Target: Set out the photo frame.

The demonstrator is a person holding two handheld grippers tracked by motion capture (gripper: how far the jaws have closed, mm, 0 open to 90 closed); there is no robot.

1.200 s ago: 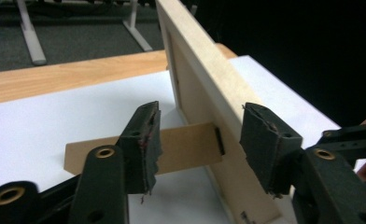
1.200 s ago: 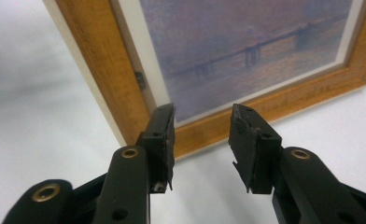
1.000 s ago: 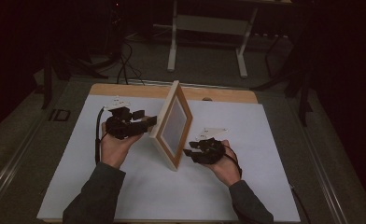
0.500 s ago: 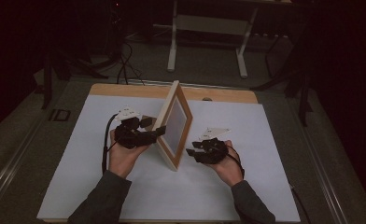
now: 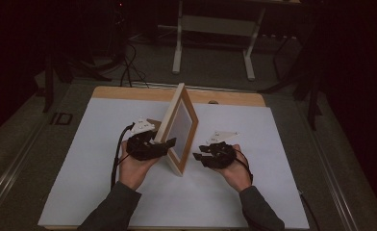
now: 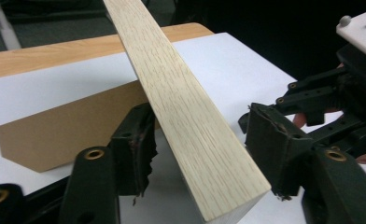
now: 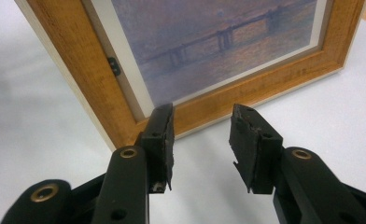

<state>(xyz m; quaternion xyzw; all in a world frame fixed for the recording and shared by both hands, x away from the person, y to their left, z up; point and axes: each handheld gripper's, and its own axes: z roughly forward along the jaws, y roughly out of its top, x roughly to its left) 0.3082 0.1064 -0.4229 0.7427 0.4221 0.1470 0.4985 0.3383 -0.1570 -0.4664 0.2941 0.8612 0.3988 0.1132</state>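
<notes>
The picture frame [image 5: 178,129] stands upright on its lower edge near the middle of the white sheet [image 5: 81,159] that covers my worktop [image 5: 129,92], leaning back on a brown cardboard stand [image 6: 64,128] that rests on the sheet behind it; its pale wooden side edge faces my left gripper view, and its front, a muted print of a bridge over water inside a cream mat and an orange-brown moulding, faces my right gripper view; a small black clip [image 7: 114,66] sits on the mat near the frame's inner corner. My left gripper [image 5: 165,143] straddles the frame's near upright edge, one jaw on the back side and one on the front; its jaws have just been closing, with the wood between them, yet a gap shows beside each pad, so they are not clenched on it; I would call it released. My right gripper [image 5: 199,155] hovers just in front of the frame's lower corner, close but apart from the moulding, its jaws spread and grasping nothing; my right hand [image 5: 234,171] rests low over the sheet.
</notes>
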